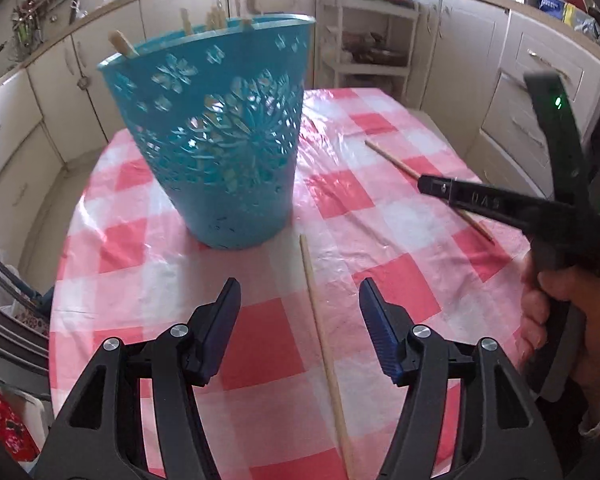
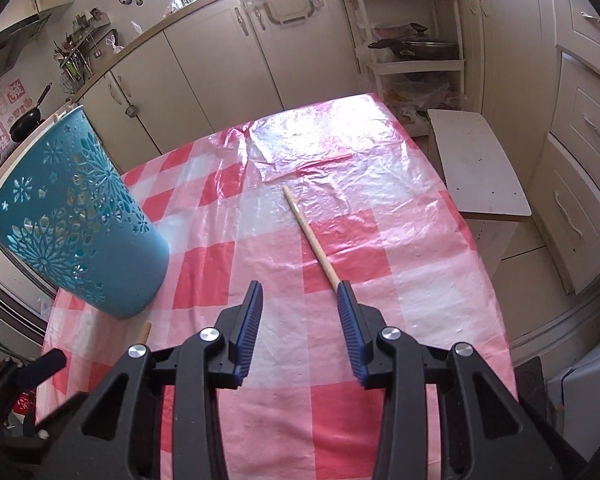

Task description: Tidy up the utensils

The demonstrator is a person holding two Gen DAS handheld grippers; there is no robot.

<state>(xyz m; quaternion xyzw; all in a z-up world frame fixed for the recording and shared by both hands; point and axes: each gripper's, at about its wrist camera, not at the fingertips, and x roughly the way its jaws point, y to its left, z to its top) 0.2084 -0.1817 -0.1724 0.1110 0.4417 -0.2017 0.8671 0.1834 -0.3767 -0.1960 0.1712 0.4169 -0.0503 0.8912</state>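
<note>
Below, chopstick (image 1: 320,332) lying lengthwise between spread left gripper (image 1: 298,300), right gripper (image 2: 300,296) apart, empty.

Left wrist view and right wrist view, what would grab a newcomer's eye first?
The tall teal basket with flower cutouts, standing on the red-and-white checked tablecloth with wooden handles poking out. Next, two loose wooden sticks on the cloth: one between the left gripper's open jaws, another by the right gripper.
</note>
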